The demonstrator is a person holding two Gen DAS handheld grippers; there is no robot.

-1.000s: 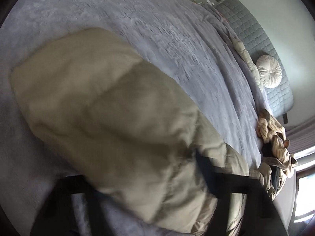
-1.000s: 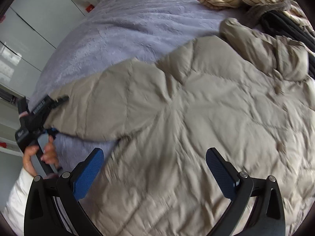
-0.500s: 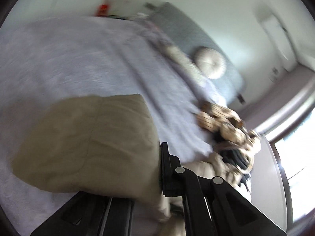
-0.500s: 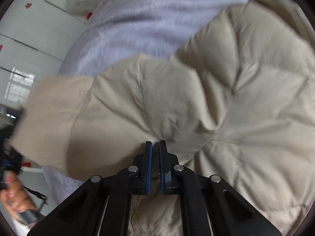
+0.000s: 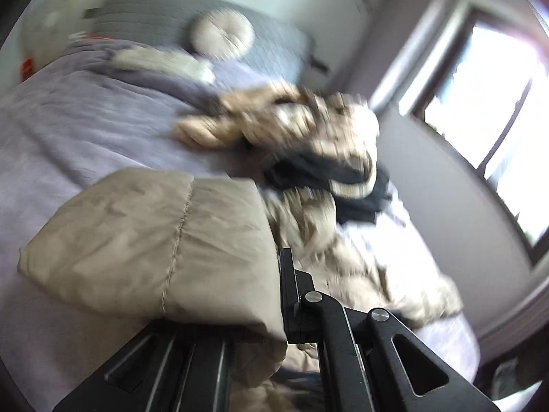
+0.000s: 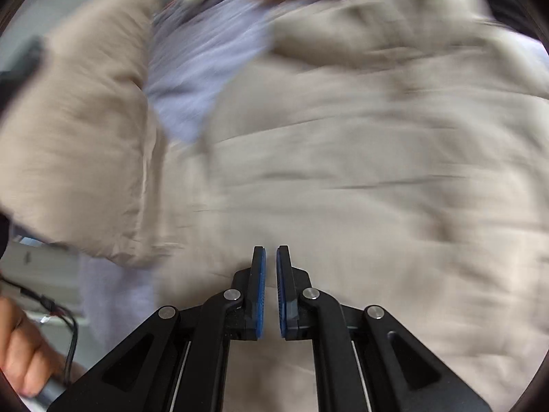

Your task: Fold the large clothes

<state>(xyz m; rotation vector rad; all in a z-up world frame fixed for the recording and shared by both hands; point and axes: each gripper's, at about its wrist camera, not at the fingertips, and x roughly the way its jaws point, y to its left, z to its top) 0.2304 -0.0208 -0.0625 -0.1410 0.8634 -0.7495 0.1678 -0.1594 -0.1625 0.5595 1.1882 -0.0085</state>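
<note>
A beige quilted jacket (image 6: 343, 171) lies spread on the bed and fills the blurred right wrist view. My left gripper (image 5: 279, 267) is shut on the jacket's sleeve (image 5: 154, 250), which is lifted off the bed. The fabric hides the gripper's left finger. In the right wrist view the raised sleeve (image 6: 75, 130) hangs at the left. My right gripper (image 6: 271, 261) is shut low over the jacket's body. A thin strip of beige shows between its blue pads (image 6: 261, 292). The rest of the jacket (image 5: 353, 267) lies crumpled to the right in the left wrist view.
A lilac-grey bedspread (image 5: 68, 120) covers the bed. A pile of striped and black clothes (image 5: 302, 137) sits beyond the jacket. A round cushion (image 5: 223, 34) leans on the grey headboard (image 5: 154, 10). A window (image 5: 497, 103) is at the right. A person's hand (image 6: 20, 353) grips a handle at lower left.
The left gripper closed on the sleeve, then rose and rolled, carrying it toward the jacket's body. The right gripper went from wide open to shut and moved closer over the jacket.
</note>
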